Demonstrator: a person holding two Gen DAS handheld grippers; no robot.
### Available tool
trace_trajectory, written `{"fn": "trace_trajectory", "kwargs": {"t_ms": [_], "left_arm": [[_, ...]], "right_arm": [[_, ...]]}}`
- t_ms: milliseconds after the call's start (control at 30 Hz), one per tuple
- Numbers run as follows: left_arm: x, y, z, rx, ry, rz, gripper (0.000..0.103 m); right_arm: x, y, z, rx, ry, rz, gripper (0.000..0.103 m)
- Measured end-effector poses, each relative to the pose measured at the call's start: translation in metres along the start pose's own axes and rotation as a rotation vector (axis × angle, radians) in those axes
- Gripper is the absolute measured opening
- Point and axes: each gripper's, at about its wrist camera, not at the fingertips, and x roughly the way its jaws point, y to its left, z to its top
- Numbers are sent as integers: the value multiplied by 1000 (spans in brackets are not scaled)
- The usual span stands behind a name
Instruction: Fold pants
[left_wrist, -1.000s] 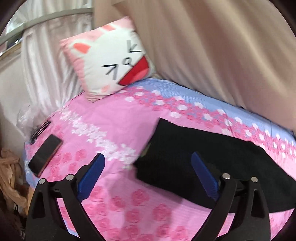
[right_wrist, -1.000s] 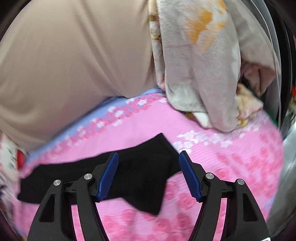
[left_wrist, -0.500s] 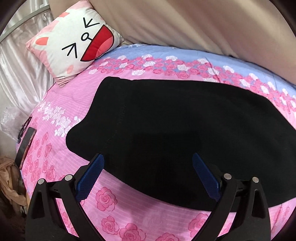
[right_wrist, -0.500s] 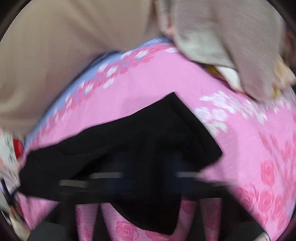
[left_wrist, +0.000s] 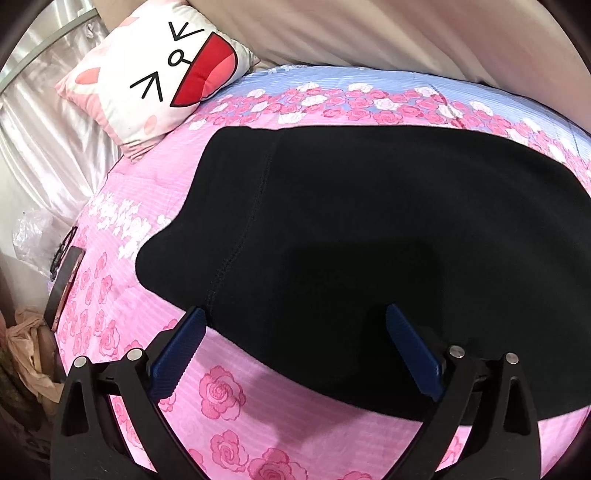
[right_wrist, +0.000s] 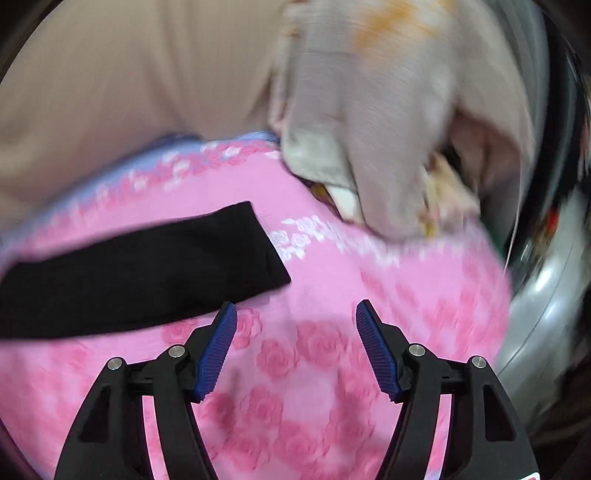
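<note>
Black pants (left_wrist: 369, 240) lie flat on a pink rose-print bedspread (left_wrist: 229, 402). In the left wrist view their waist end fills the middle, with a seam running down it. My left gripper (left_wrist: 295, 332) is open and empty, low over the near edge of the pants. In the right wrist view the leg end of the pants (right_wrist: 147, 269) lies flat at the left. My right gripper (right_wrist: 295, 325) is open and empty over bare bedspread (right_wrist: 314, 369), just right of the leg hem.
A cat-face pillow (left_wrist: 159, 77) leans at the bed's far left corner. A dark phone (left_wrist: 62, 280) lies on the bed's left edge. A beige curtain (left_wrist: 406, 37) hangs behind. A grey floral blanket (right_wrist: 388, 110) is heaped at the bed's far right.
The left gripper has moved in close over the waist end of the pants. The leg end now lies flat and straight, and the right gripper has shifted right, off the pants.
</note>
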Motion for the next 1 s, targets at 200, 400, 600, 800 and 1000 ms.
{"fn": "trace_trajectory", "kwargs": {"t_ms": [200, 400, 600, 800, 1000], "left_arm": [[-10, -12, 8, -8, -24, -35, 96], [-3, -14, 0, -11, 4, -21, 96], [1, 3, 1, -7, 0, 8, 96], [8, 9, 2, 15, -2, -21, 98], [6, 33, 4, 0, -9, -29, 98]], "right_arm": [[14, -13, 39, 152, -14, 170, 66], [114, 30, 61, 18, 134, 135, 4], [84, 48, 88, -26, 18, 64, 7], [95, 31, 65, 58, 70, -100, 20], [30, 186, 77, -205, -46, 130, 34]]}}
